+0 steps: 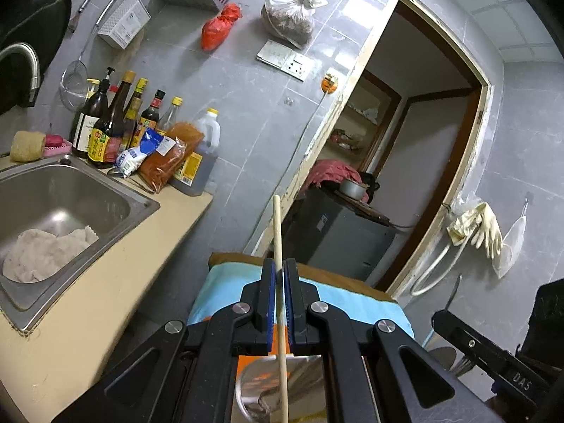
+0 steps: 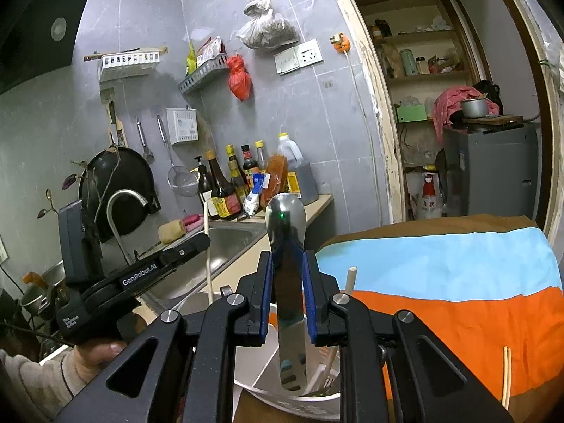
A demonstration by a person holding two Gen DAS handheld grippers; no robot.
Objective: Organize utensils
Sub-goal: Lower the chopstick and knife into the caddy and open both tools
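Standing upright between blue pads of right hand-held gripper (image 2: 287, 282), pinched: metal spoon (image 2: 286, 243), bowl up, handle down over white utensil holder (image 2: 268, 370). Clamped nearly shut in left hand-held gripper (image 1: 279, 292): wooden chopstick (image 1: 279, 246), beside sink (image 1: 63, 211).

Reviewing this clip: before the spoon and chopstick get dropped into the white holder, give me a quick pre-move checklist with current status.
1. Left gripper shut on the wooden chopstick: ok.
2. Right gripper pads flank the metal spoon handle: ok.
3. Spoon handle end hangs over the white utensil holder: ok.
4. Chopstick's lower tip over the holder: cannot tell.
5. Room left inside the holder: cannot tell.
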